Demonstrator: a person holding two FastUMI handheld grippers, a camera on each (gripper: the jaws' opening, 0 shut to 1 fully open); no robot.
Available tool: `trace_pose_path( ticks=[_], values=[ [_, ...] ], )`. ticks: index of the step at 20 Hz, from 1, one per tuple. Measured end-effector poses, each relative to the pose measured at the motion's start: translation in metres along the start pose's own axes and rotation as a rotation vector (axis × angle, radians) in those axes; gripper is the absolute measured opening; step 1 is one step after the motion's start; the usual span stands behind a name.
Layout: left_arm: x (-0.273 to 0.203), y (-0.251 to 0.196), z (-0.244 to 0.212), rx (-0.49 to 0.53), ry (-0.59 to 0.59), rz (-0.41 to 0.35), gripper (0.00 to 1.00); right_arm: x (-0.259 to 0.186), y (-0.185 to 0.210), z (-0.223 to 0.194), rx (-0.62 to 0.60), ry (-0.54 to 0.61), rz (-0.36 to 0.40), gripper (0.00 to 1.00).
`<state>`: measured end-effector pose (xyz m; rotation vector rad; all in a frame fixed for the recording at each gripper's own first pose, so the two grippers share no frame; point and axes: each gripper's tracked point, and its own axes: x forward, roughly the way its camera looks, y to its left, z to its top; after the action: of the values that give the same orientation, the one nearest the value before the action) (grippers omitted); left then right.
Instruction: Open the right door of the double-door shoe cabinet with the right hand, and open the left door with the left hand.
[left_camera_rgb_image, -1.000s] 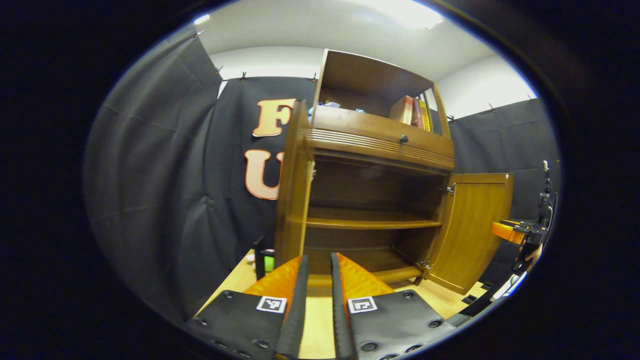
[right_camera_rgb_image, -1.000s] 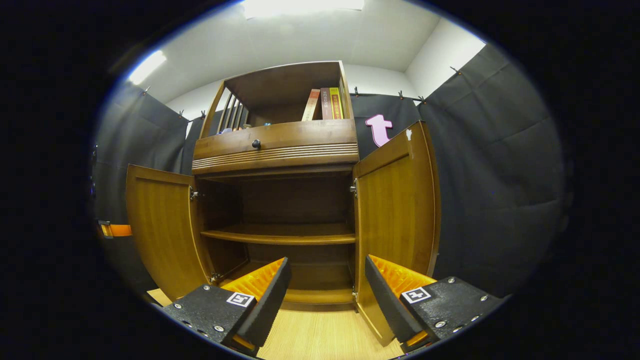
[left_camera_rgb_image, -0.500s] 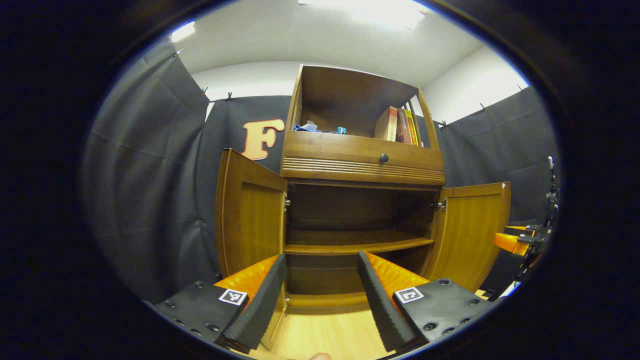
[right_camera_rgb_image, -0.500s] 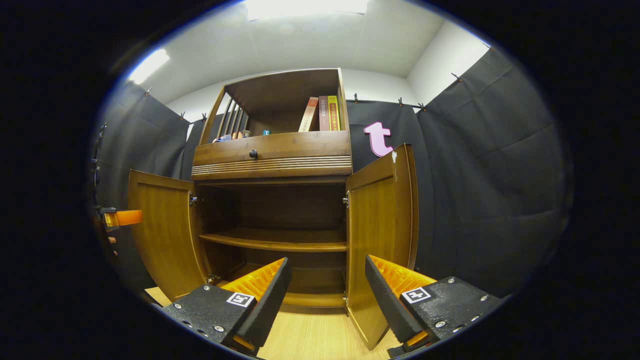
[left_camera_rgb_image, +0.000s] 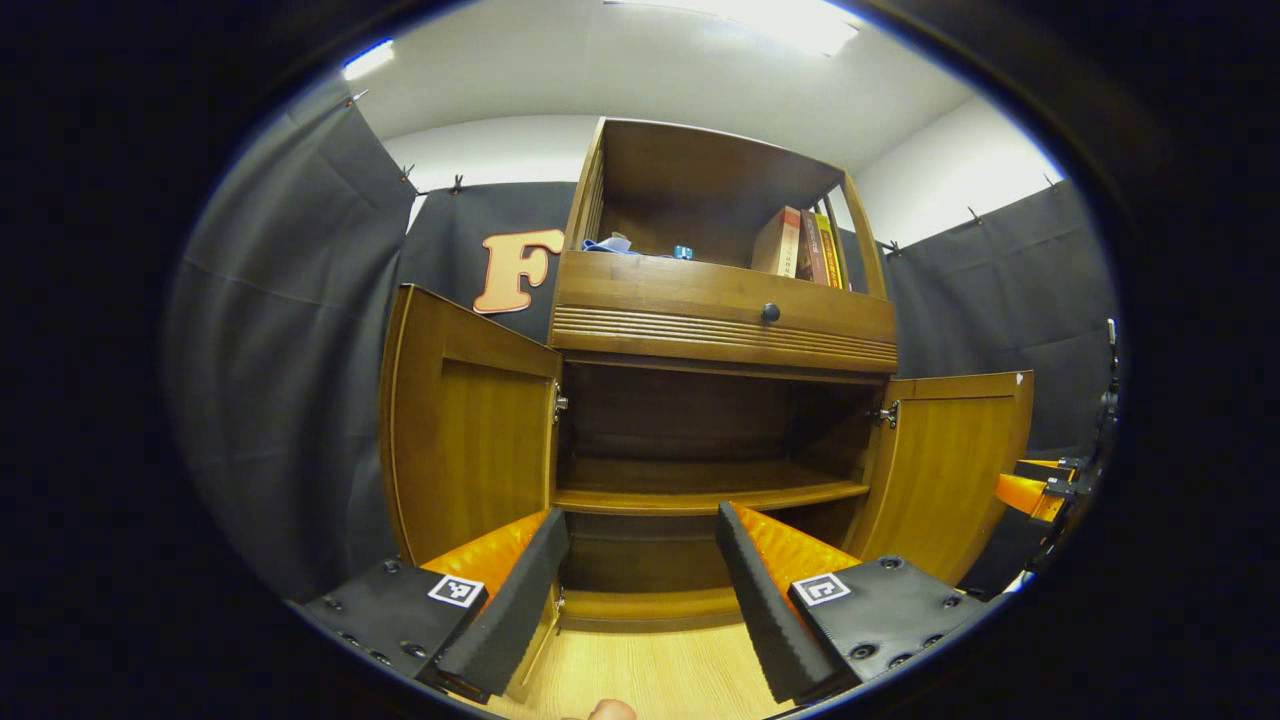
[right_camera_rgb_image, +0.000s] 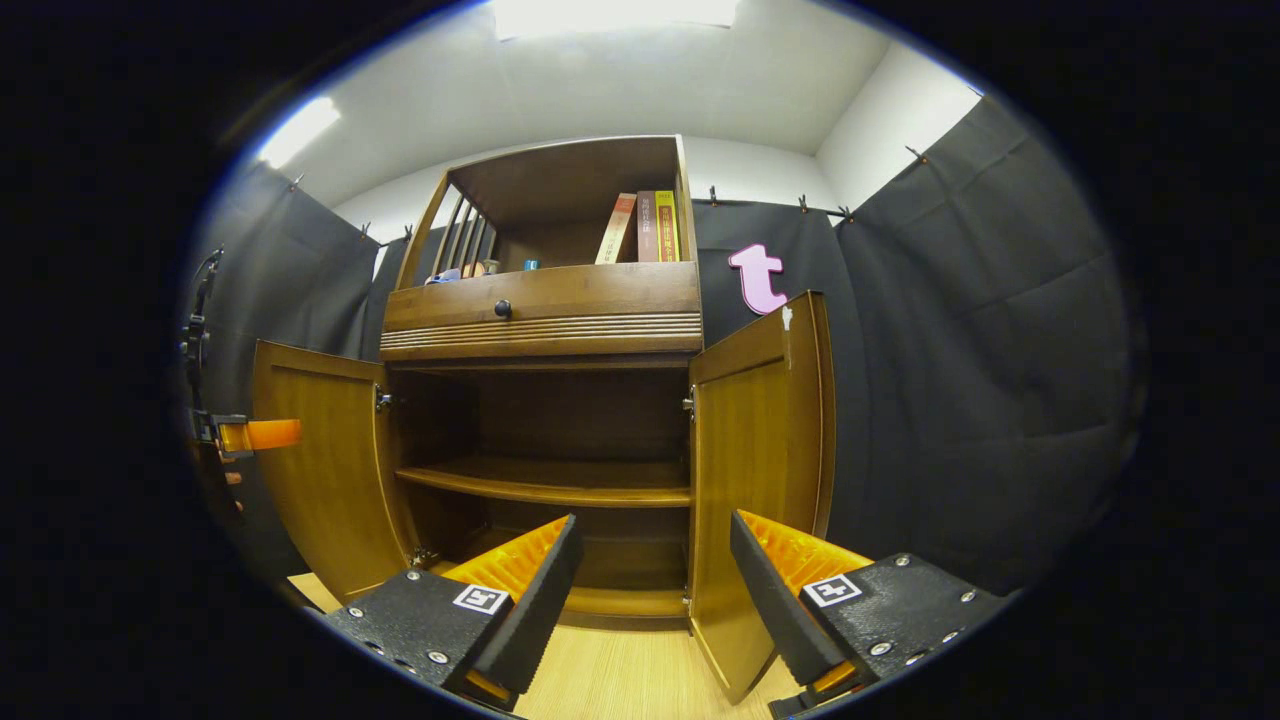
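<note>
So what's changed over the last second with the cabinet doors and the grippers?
The left gripper went from nearly shut to open and drew back from the left door, which now shows swung wide. The right gripper stayed open, the right door stayed open, and the shelf stayed bare.

Recording booth; black cloth walls (left_camera_rgb_image: 300, 330) pinned up around a wooden shoe cabinet (left_camera_rgb_image: 720, 310)

walls: black cloth (right_camera_rgb_image: 980, 330) under white wall (left_camera_rgb_image: 490, 160) | floor: pale wood (right_camera_rgb_image: 620, 680), probably laminate | light: bright ceiling panel (right_camera_rgb_image: 610, 15)
</note>
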<state>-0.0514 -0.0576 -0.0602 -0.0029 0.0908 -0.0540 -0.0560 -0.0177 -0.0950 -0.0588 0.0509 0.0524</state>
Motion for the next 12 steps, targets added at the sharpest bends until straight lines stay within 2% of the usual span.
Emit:
trace_pose_path(
  ticks=[12],
  values=[
    [0.013, 0.004, 0.004, 0.009, -0.011, 0.008, 0.96, 0.010, 0.000, -0.004, -0.005, -0.004, -0.002, 0.92]
  ],
)
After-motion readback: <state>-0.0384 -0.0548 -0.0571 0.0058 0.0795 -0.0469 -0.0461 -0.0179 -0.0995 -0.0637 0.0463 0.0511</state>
